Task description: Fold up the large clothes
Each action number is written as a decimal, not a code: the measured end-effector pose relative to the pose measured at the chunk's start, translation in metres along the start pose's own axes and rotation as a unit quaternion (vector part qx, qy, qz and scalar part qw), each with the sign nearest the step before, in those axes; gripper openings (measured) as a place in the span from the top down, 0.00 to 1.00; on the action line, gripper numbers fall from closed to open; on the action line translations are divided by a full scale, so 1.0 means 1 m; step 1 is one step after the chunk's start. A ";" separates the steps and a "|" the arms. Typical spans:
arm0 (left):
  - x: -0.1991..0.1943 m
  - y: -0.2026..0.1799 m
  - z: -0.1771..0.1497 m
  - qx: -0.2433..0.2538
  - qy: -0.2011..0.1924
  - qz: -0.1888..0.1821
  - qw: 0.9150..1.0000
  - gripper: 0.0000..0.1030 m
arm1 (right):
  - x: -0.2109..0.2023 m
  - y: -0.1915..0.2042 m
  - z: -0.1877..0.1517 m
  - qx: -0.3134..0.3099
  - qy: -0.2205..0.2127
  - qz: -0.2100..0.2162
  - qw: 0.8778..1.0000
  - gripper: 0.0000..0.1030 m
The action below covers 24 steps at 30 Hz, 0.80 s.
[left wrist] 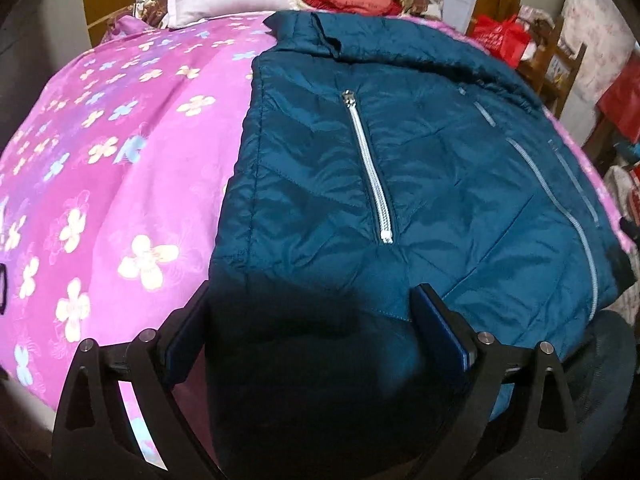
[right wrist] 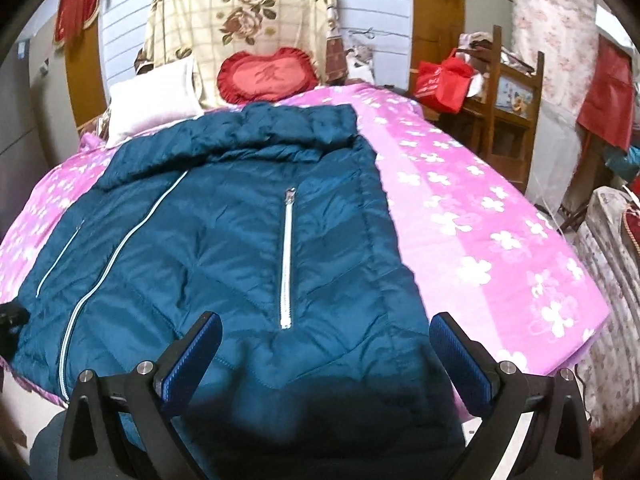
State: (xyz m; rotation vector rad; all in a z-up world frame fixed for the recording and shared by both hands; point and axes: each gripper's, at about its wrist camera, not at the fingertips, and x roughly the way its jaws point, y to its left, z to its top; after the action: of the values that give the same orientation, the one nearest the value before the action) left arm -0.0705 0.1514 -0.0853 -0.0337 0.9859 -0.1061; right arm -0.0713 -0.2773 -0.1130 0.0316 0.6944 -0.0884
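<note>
A: Jaws released on left gripper (left wrist: pixel 312 316) and right gripper (right wrist: pixel 325 344), both empty.

B: Jacket (left wrist: pixel 400 184) hem lies between each pair, long axis running straight ahead; equally near.

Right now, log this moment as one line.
teal jacket flat on bed | left tongs open | right tongs open | hem ungrasped

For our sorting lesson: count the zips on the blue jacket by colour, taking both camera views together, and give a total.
White pocket zips on the jacket: 2, the left one and the right one
Pale blue centre zip: 1
Total: 3
</note>
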 end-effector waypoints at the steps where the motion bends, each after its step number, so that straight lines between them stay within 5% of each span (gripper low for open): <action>1: 0.000 -0.001 -0.002 0.000 0.003 0.006 1.000 0.07 | 0.000 0.000 0.000 0.001 0.001 0.001 1.000 0.00; 15: -0.001 -0.002 -0.007 -0.008 -0.003 0.014 1.000 0.06 | -0.007 -0.023 0.008 0.012 -0.013 -0.007 1.000 0.00; 24: -0.003 0.001 -0.008 -0.003 0.002 0.010 1.000 0.03 | 0.009 -0.034 0.014 -0.073 0.016 0.014 0.997 0.00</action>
State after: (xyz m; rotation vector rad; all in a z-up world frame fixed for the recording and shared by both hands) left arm -0.0785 0.1525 -0.0876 -0.0296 0.9894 -0.0841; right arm -0.0587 -0.3129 -0.1081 -0.0975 0.7306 -0.0104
